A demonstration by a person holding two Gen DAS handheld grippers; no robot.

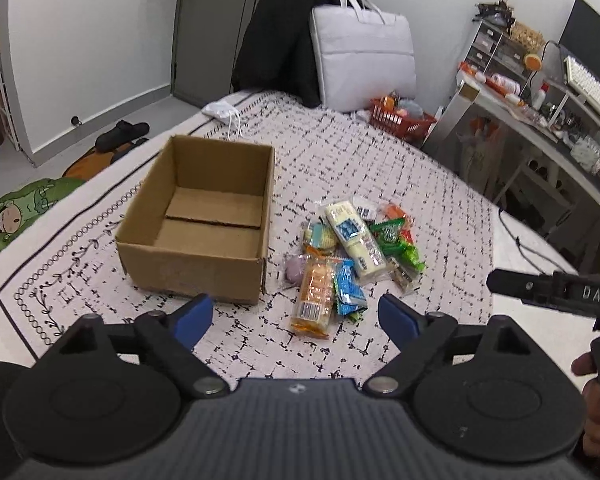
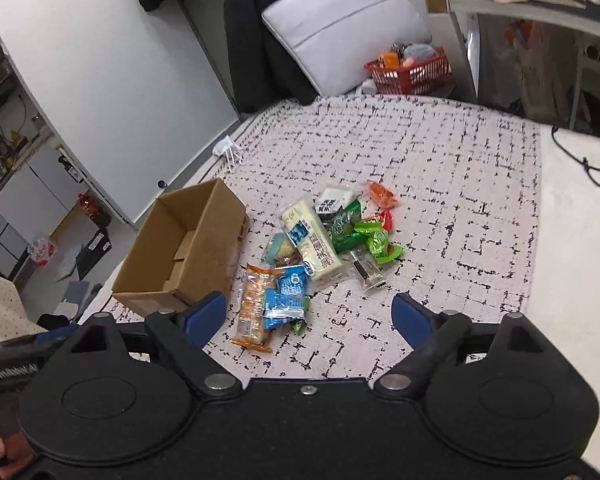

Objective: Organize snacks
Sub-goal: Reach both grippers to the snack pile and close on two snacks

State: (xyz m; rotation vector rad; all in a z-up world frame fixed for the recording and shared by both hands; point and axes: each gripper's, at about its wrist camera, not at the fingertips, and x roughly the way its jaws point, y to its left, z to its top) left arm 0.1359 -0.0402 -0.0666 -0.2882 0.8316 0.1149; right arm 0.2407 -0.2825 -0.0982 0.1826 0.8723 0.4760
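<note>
An empty open cardboard box (image 1: 204,220) stands on the patterned bedspread (image 1: 380,152); it also shows in the right wrist view (image 2: 188,248). To its right lies a heap of snack packets: an orange cracker pack (image 1: 314,296) (image 2: 254,304), blue packets (image 1: 350,288) (image 2: 286,296), a cream pack (image 1: 354,240) (image 2: 314,240) and green candies (image 1: 396,240) (image 2: 364,234). My left gripper (image 1: 296,320) is open and empty, just short of the heap. My right gripper (image 2: 310,316) is open and empty, also near the heap.
A black coat (image 1: 284,28) and a grey bag (image 1: 360,52) lean at the far end of the bed. A red basket (image 1: 400,118) sits beside them. A cluttered desk (image 1: 540,112) stands to the right. Slippers (image 1: 122,134) lie on the floor at left.
</note>
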